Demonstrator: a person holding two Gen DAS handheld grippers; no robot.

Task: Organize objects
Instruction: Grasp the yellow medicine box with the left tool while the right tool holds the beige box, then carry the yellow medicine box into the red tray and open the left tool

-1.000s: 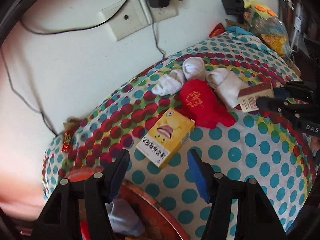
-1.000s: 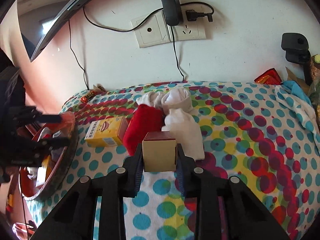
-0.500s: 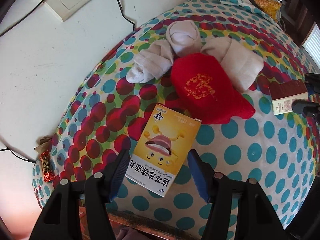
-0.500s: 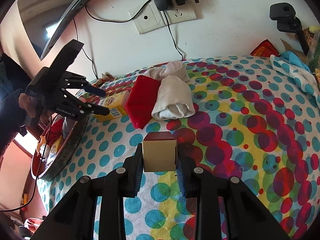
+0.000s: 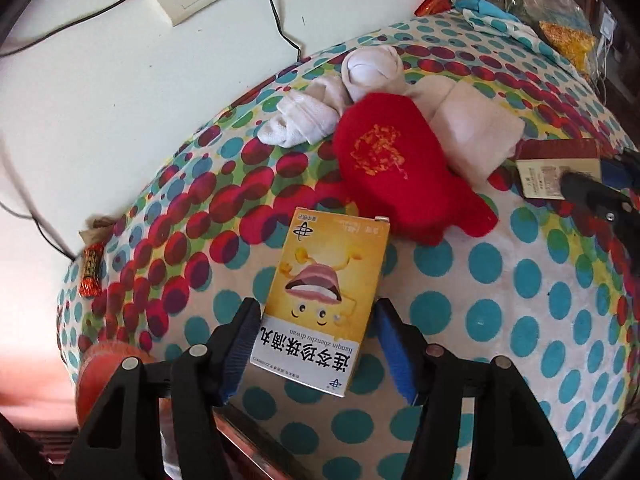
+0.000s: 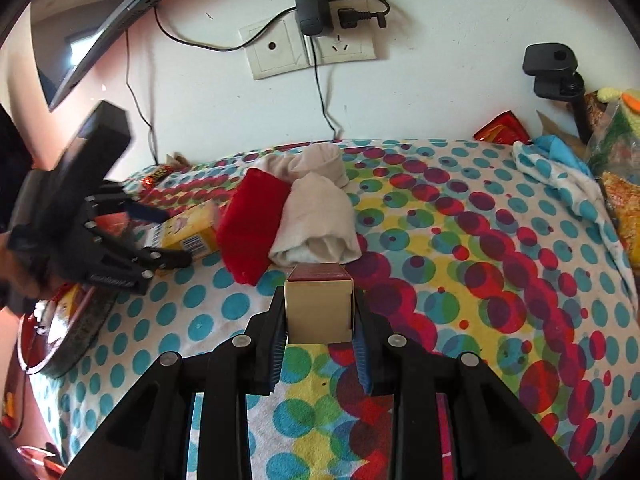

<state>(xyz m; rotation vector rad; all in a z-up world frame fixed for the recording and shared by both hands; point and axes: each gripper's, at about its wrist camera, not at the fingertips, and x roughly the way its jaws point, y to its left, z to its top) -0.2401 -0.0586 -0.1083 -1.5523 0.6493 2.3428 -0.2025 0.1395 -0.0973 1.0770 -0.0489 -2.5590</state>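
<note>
A yellow medicine box (image 5: 320,300) lies flat on the dotted cloth (image 5: 500,320). My left gripper (image 5: 316,344) is open, its fingers on either side of the box's near end, small gaps showing. In the right wrist view the left gripper (image 6: 160,236) straddles the yellow box (image 6: 188,232). My right gripper (image 6: 319,332) is shut on a small tan box with a dark red top (image 6: 319,308), held above the cloth. Behind lie a red sock (image 5: 392,168) and white socks (image 5: 360,92).
A round red-rimmed basket (image 6: 68,332) with items sits at the table's left edge. A candy wrapper (image 5: 90,268) lies by the wall. Wall sockets with a charger (image 6: 312,12) and cables hang behind. Snack bags (image 5: 560,12) and a blue cloth (image 6: 560,168) are at the far right.
My left gripper has moved down and forward over the yellow box, so its fingers now straddle it. My right gripper, still holding the small box, has moved closer to the socks.
</note>
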